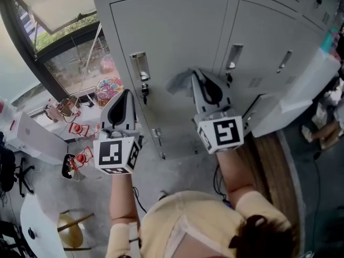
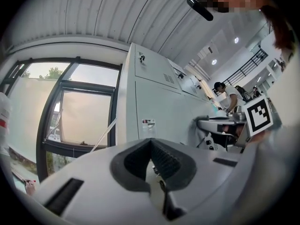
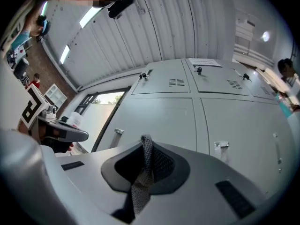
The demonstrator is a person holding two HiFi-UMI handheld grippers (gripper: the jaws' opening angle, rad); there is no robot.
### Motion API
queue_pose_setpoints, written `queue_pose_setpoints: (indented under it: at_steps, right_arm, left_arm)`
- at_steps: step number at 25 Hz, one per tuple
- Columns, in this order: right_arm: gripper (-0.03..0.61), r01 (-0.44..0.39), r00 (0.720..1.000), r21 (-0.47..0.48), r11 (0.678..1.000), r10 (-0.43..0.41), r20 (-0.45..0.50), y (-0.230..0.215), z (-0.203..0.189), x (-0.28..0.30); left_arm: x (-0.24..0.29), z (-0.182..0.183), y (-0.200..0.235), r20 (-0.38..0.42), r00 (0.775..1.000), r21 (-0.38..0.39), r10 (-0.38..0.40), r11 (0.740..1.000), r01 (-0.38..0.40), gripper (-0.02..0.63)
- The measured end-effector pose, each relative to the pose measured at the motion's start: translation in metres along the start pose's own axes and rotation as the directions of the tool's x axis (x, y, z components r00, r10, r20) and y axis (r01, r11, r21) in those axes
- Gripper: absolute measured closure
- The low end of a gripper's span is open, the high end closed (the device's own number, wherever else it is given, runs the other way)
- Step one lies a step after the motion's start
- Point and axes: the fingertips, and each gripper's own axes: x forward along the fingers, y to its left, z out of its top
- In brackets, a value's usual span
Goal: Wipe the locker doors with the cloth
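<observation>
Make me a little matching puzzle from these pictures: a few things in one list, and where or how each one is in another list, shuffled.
Things:
1. cloth
2. left gripper
3. window
4. locker door

Places and states:
A. at the head view's far left, daylight behind it
B. pinched between the jaws of the right gripper
C. pale grey, closed, straight ahead of both grippers
D. jaws shut, nothing between them

Pairs: 1-B, 2-D, 3-A, 4-C.
</observation>
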Motion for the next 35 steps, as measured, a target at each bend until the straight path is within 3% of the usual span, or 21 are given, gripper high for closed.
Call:
queue_pose_setpoints:
  at_steps: [6, 15, 24, 35]
  right_arm:
    - [0.560, -0.082, 0.996, 0.018, 0.996, 0.082, -0.017, 0.038, -0.016, 0.012]
    - [0.560, -0.126, 0.992, 0.047, 0.991, 0.127, -0.015, 0.073, -0.032, 0.030]
    - [0.558, -0.131, 0.990, 0.028, 0.991, 0.133, -0.054, 0.089, -0.061, 0.043]
    - [0.559, -0.074, 0.995, -0.040, 0.996, 0.071, -0.072, 0.066, -0.069, 0.043]
  left_arm:
    - [-0.019, -0.010, 0.020, -0.023, 0.998, -0.006, 0.062, 0.998, -0.062, 0.629]
    - [-0.040, -0.022, 0.036, -0.059, 0.991, -0.012, 0.118, 0.993, -0.119, 0.627]
    - [-0.048, -0.033, 0.042, -0.086, 0.987, -0.010, 0.137, 0.990, -0.138, 0.628]
    - [-0.032, -0.039, 0.033, -0.096, 0.991, -0.018, 0.096, 0.995, -0.098, 0.629]
